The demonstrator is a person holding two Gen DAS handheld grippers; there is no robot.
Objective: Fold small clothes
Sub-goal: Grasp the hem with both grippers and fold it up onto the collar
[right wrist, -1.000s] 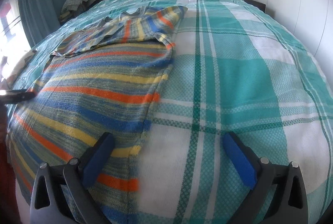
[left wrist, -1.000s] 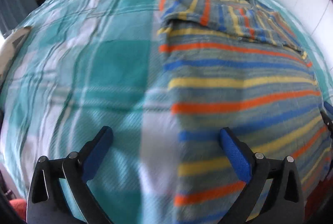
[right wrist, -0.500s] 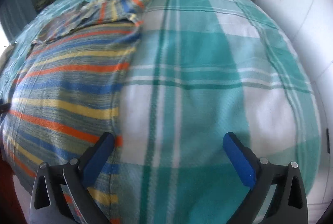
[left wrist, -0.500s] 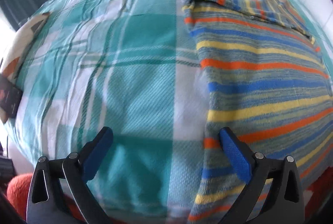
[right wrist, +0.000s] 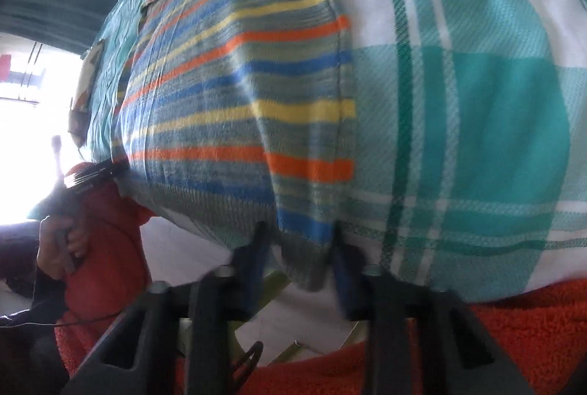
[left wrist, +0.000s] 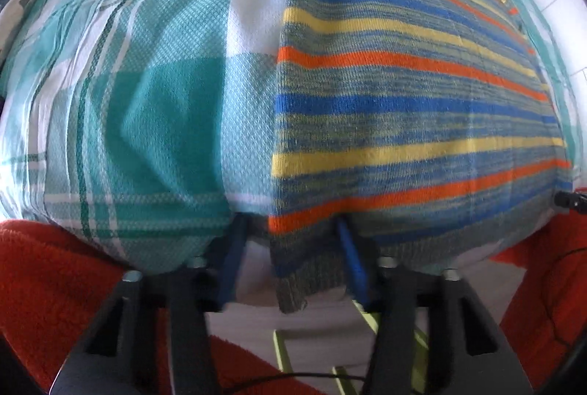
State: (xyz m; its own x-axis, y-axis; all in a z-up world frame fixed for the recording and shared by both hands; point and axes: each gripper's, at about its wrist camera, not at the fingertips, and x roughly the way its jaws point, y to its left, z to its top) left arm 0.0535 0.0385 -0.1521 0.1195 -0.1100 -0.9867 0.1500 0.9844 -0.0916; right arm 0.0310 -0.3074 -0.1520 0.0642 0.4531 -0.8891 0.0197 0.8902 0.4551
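A striped knit garment [left wrist: 403,94] with blue, yellow and orange bands lies flat on the teal plaid bedspread [left wrist: 146,83], its ribbed hem hanging over the near bed edge. My left gripper [left wrist: 290,248] sits at the hem's left corner, jaws partly closed with the corner between them, a gap still showing. My right gripper [right wrist: 299,255] sits at the hem's right corner of the garment [right wrist: 238,83], jaws likewise narrowed around the hanging hem. The bedspread also fills the right of the right wrist view [right wrist: 477,101].
Red fleece clothing of the person [left wrist: 55,285] lies below the bed edge. The person's hand on the left gripper's handle [right wrist: 62,241] shows at the left. Curtain and bright window [right wrist: 29,101] at far left. White floor under the bed edge.
Both grippers dropped to the near bed edge and moved in on the hem corners. Their jaws went from wide open to much narrower around the hem.
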